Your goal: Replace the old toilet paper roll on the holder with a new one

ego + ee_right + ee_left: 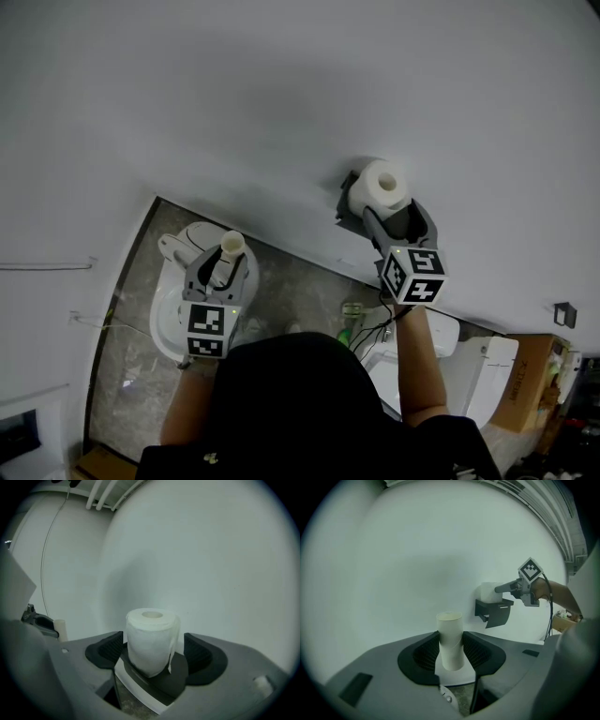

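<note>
The new roll (151,639), full and white, stands on end on the black holder (494,613) fixed to the wall. Its hole faces up and a loose edge hangs down one side. The right tongs (152,656) flank it, with a gap on each side. The old cardboard tube (451,639), bare and pale, stands upright, seemingly pinched in the left tongs (223,262), well apart from the holder.

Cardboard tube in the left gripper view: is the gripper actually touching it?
Touching. The left gripper view shows the cardboard tube clamped upright in the left gripper, its jaws pressed against both sides of the tube.
</note>
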{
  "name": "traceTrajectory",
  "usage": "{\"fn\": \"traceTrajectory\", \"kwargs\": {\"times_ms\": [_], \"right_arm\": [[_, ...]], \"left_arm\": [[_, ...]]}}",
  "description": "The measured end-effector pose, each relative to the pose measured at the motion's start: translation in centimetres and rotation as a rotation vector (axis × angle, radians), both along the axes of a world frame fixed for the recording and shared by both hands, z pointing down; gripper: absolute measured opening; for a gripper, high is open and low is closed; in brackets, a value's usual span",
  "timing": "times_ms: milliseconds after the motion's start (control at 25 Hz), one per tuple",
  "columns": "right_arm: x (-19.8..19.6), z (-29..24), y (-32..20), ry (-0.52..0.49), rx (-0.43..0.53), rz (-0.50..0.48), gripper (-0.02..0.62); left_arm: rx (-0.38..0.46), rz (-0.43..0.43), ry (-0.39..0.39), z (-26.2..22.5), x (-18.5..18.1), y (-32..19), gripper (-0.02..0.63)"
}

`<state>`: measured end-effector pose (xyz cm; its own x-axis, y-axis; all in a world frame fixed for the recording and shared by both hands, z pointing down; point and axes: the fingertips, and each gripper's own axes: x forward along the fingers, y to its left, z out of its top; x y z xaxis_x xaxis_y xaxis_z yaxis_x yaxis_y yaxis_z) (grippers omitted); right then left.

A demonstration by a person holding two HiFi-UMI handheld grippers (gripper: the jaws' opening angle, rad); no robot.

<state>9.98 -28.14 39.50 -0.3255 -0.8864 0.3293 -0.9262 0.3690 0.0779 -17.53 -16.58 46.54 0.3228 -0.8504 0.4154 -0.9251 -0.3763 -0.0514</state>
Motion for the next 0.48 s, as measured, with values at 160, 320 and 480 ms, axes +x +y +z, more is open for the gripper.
{"fn": "traceTrajectory", "kwargs": {"times_ms": [160, 320, 480], "right_arm": [[0.8, -1.0, 1.5, -0.033, 0.027, 0.003, 0.403], [1.4, -2.0, 3.5, -0.053, 0.069, -0.010, 0.402], [2.9, -1.7, 5.8, -0.050, 0.084, 0.017, 0.338]], "left_arm": [[0.004, 0.047, 0.004, -0.1, 1.5, -0.9, 0.169], [0.009, 0.095, 0.013, -0.3, 3.3, -1.8, 0.170], [0.002, 0.166, 0.011, 0.1, 5.4, -2.4, 0.170]]}}
